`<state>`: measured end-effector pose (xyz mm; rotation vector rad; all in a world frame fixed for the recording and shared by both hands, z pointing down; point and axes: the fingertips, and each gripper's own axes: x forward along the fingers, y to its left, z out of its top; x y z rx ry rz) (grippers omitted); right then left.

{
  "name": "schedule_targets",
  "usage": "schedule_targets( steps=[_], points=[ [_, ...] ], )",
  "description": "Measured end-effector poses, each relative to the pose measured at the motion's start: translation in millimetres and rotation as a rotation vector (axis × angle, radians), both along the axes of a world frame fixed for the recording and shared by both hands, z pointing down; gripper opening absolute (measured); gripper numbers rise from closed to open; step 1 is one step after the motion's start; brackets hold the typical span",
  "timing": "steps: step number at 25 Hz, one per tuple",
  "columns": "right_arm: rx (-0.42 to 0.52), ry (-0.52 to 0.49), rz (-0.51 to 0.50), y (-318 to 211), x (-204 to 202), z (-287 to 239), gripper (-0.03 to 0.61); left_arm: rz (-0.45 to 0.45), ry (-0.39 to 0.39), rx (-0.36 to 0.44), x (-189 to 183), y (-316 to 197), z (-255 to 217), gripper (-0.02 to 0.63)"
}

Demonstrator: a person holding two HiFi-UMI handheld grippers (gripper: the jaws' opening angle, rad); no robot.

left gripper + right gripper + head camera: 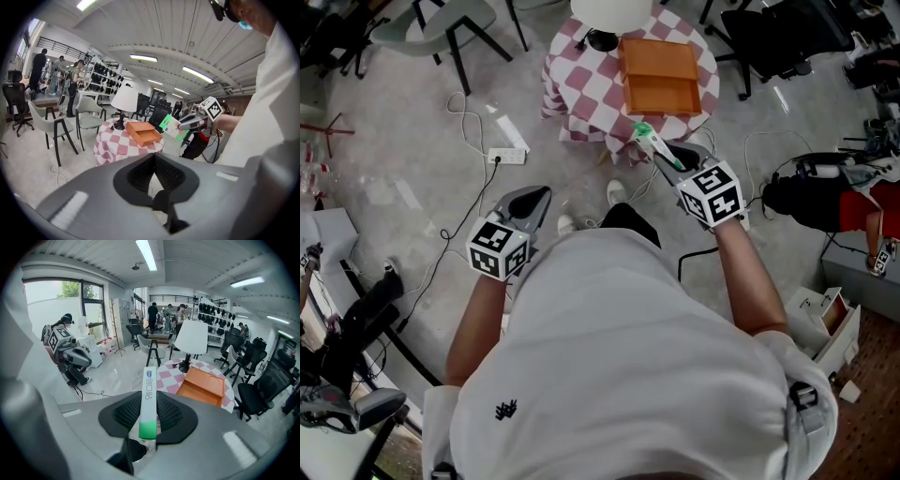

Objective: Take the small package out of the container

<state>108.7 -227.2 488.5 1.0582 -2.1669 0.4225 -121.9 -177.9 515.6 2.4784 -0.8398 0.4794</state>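
Observation:
An orange wooden container (pixel 661 75) with an open tray lies on a round table with a red-and-white checked cloth (pixel 577 86). My right gripper (pixel 662 156) is held above the floor just in front of the table, shut on a small green-and-white package (pixel 647 141). In the right gripper view the package (pixel 149 399) stands edge-on between the jaws, with the container (pixel 204 386) beyond. My left gripper (pixel 538 198) hangs lower left over the floor, jaws together and empty. From the left gripper view the package (pixel 174 127) and container (pixel 143 132) both show.
A white-shaded lamp (pixel 605 13) stands on the table's far side. A power strip (pixel 507 156) and cables lie on the floor to the left. Chairs (pixel 450 23) and black office chairs (pixel 787 37) ring the table. Other people stand far back.

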Motion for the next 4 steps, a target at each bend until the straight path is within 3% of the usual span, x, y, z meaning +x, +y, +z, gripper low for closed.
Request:
schedule_targets(
  steps=[4],
  points=[
    [-0.007,0.001,0.002,-9.2,10.2,3.3,0.092,0.002,-0.008,-0.005,7.0,-7.6,0.6,0.055]
  ],
)
